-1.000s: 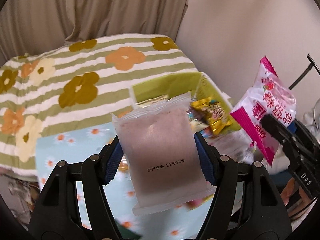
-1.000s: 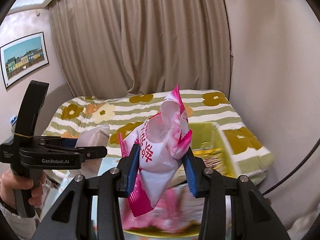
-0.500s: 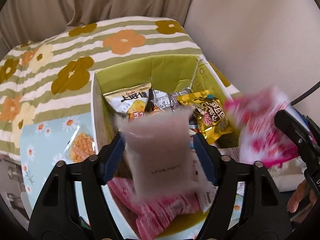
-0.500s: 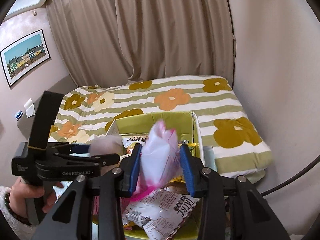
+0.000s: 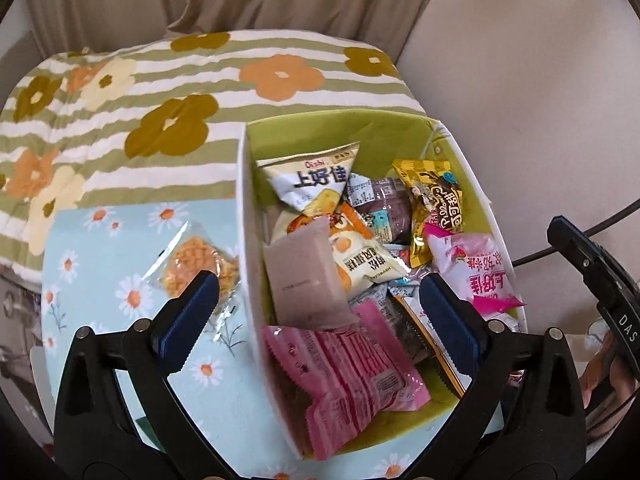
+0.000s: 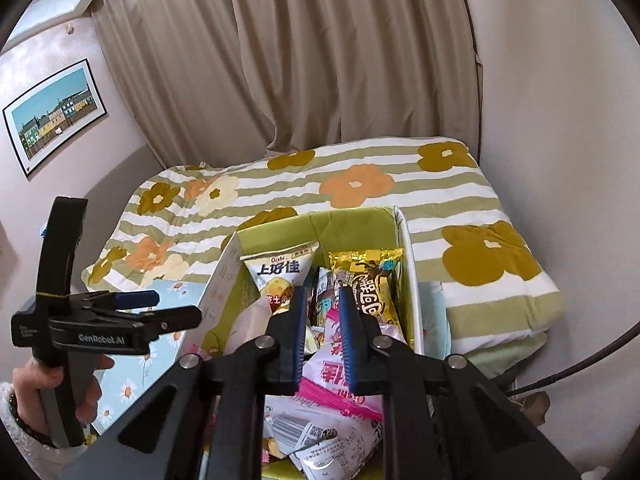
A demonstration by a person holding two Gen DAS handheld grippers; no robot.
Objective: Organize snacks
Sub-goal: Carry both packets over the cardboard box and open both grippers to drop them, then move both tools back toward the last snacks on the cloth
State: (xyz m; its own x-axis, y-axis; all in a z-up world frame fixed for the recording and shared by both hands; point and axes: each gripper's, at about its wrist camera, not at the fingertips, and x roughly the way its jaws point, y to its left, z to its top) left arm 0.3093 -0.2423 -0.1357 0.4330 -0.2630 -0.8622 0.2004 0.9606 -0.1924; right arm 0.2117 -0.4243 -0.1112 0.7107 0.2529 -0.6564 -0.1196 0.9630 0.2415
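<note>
A white box with green lining (image 5: pixel 243 200) (image 6: pixel 409 248) holds several snack packets. My left gripper (image 5: pixel 320 312) (image 6: pixel 172 308) hovers over its near left corner, jaws opening wide and pressing on nothing. Below them a mauve packet (image 5: pixel 304 280) lies loose on the pile. A pink-and-white packet (image 5: pixel 476 276) (image 6: pixel 340 376) rests at the box's right side. My right gripper (image 6: pixel 323 320) is above it with its jaws shut and nothing gripped. In the left wrist view the right gripper (image 5: pixel 588 264) sits just outside the box's right wall.
A waffle snack in a clear wrapper (image 5: pixel 196 264) lies on the blue daisy cloth (image 5: pixel 120 300) left of the box. A striped flower bedspread (image 6: pixel 360 188) lies beyond, with curtains behind and a wall on the right. A dark cable (image 5: pixel 580 224) curves at the right.
Both grippers came down over the box. The left one opened and the mauve packet fell into the box. The pink-and-white packet left the right jaws, which then closed.
</note>
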